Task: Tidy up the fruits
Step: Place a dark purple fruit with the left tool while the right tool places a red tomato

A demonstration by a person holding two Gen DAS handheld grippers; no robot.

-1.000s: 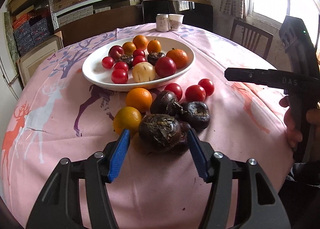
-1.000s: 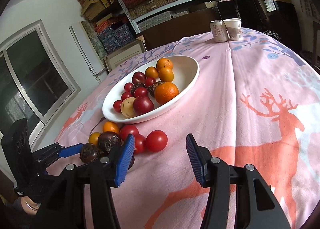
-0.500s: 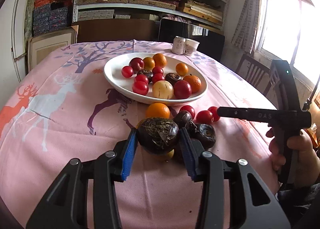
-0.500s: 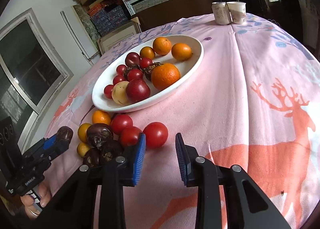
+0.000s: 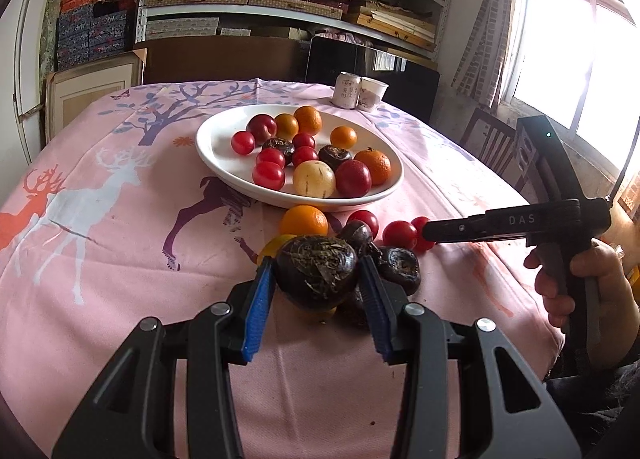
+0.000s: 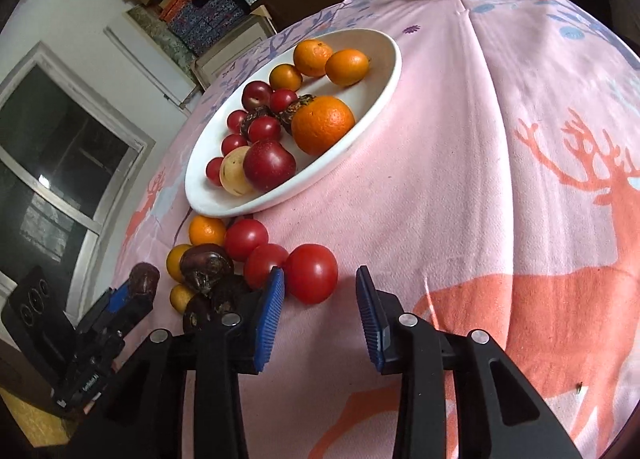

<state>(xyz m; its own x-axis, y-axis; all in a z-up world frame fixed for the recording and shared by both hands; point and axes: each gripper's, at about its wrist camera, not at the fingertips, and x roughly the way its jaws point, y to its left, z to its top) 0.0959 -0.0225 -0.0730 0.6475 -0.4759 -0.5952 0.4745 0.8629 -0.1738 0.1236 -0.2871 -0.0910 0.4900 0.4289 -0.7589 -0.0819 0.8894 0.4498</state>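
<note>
1. left gripper (image 5: 316, 279) has its blue fingers (image 5: 258, 299) clamped on a dark brown water chestnut (image 5: 316, 273); held just over the loose pile at 6 o'clock of the white plate (image 5: 218, 163), so that one's picked
2. right gripper (image 6: 320, 299) holds nothing; its jaws have just been opening a bit and stand partly apart, with the nearest red tomato (image 6: 311, 273) against the left finger, no squeeze on it that I can see
3. the rest of the loose fruit sits on the pink counter (image 6: 460, 179) at the plate's near rim: tangerines, tomatoes, more chestnuts
4. my take for doing this well: carry the chestnut up and over the rim toward 12 o'clock; lower it into a bare patch of the plate, near the dark ones already there; let go low so it doesn't roll
5. right side: centre the tomato between both pads before closing; go gentle, it looks soft and bruisable
</note>
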